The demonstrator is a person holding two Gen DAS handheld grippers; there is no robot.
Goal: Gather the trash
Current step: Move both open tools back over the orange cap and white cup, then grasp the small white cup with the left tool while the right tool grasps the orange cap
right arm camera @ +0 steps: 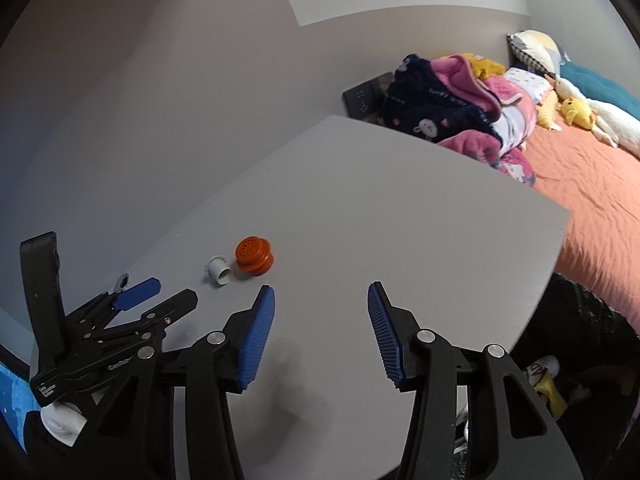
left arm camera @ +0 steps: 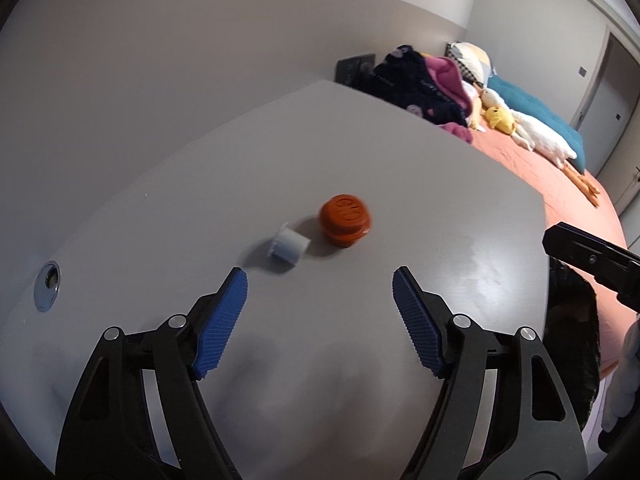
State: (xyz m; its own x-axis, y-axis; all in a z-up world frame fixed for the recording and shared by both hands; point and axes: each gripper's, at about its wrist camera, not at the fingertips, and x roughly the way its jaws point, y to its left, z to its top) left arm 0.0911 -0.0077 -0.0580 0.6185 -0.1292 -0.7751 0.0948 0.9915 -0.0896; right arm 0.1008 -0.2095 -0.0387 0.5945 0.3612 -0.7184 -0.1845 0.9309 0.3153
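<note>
An orange plastic cap (left arm camera: 346,220) stands on the grey table (left arm camera: 460,208). Beside it, on its left, a small white plastic tube piece (left arm camera: 289,249) lies on its side. My left gripper (left arm camera: 320,280) hovers just short of both, open, with nothing between its blue pads. The right wrist view shows the cap (right arm camera: 254,256) and the tube piece (right arm camera: 219,271) ahead and to the left of my right gripper (right arm camera: 321,292), which is open and empty over bare tabletop. The left gripper (right arm camera: 168,292) appears there at lower left, pointing toward the two items.
A round metal grommet (left arm camera: 48,280) is set into the table at the left. A black bag (left arm camera: 572,320) hangs open off the table's right edge. Beyond lies a bed (right arm camera: 592,184) with piled clothes (right arm camera: 448,100) and plush toys. A grey wall runs behind the table.
</note>
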